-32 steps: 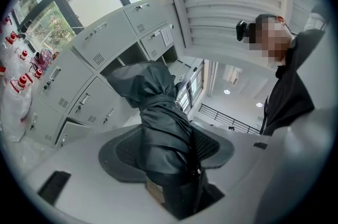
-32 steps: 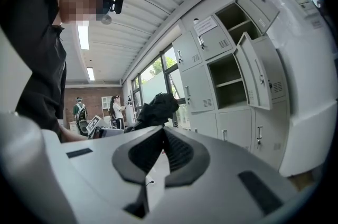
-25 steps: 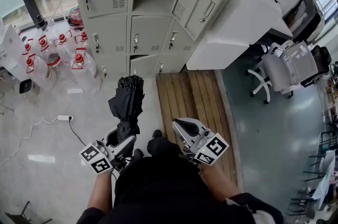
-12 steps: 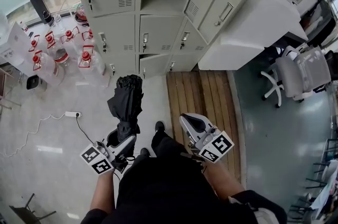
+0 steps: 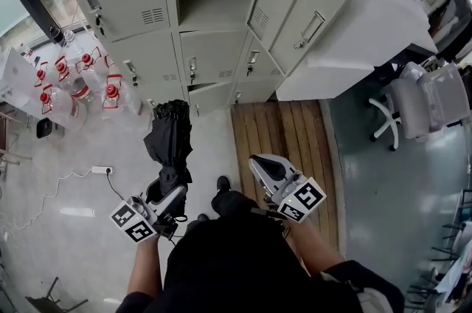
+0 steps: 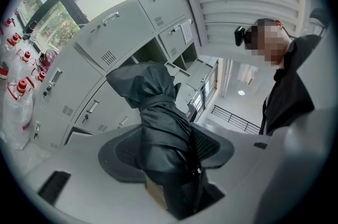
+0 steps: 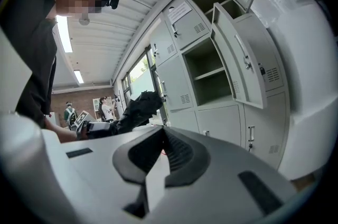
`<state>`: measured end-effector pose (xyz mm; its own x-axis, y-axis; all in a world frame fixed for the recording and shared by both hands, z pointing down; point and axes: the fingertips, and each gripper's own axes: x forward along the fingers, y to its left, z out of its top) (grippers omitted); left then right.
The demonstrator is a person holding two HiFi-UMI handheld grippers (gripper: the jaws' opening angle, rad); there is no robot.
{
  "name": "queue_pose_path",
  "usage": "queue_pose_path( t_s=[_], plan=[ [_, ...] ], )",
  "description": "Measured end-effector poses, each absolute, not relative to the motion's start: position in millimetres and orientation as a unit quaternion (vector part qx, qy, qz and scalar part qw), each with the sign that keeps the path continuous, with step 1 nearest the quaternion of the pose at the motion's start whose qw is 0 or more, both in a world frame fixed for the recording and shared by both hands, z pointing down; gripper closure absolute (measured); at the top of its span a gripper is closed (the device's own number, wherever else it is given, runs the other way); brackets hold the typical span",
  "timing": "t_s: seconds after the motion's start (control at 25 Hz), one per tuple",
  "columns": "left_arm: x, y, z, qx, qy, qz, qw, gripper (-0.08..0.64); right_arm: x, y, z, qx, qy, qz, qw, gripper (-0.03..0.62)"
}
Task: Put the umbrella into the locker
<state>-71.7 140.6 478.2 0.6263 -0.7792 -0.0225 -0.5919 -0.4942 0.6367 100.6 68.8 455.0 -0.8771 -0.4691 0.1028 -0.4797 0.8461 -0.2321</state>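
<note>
- A person is standing on a pale glossy floor [image 5: 66, 230], facing a bank of grey metal lockers [image 5: 140, 16] on the far side. A strip of brown wooden decking [image 5: 284, 134] is lying in front of the lockers to the right. Clear plastic water bottles with red caps [image 5: 74, 86] are crowding the floor at the far left.
- One open locker compartment [image 5: 210, 1] is showing a bare shelf. Its grey door [image 5: 295, 5] is hanging out to the right, so the way in is standing free.
- The left gripper [image 5: 168, 190] is clamping its jaws on the near end of a folded black fabric umbrella [image 5: 169, 142]. In the left gripper view the bundle is filling the whole gap between the pads.
- The umbrella is pointing up and away from the body towards the lockers, well apart from them. Gripping it by one end is probably leaving the free end ready to go in first.
- The right gripper [image 5: 267, 167] is hovering near the body on the right, with its jaws closed together on nothing. It is likely waiting in reserve, since the door needs no opening.
- Judging from this, the carrying step is under way, and the umbrella is not yet being raised to the shelf. Its loose folds may be at risk of catching on the door edge on the way in.
</note>
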Motion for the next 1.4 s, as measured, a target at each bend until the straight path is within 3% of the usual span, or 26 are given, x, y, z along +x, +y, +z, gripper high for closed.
queue_pose_path(
  t_s=[0.8, 1.4],
  plan=[
    [-53.0, 47.3, 466.8, 0.826, -0.465, -0.129, 0.291, 0.301, 96.7, -35.6, 469.5, 0.174, -0.972, 0.157, 0.004, 0.581],
    [-101.3, -16.4, 472.4, 0.845, -0.436, -0.125, 0.285, 0.302, 49.8, -90.6, 463.9, 0.203, -0.968, 0.143, 0.014, 0.581]
  ],
)
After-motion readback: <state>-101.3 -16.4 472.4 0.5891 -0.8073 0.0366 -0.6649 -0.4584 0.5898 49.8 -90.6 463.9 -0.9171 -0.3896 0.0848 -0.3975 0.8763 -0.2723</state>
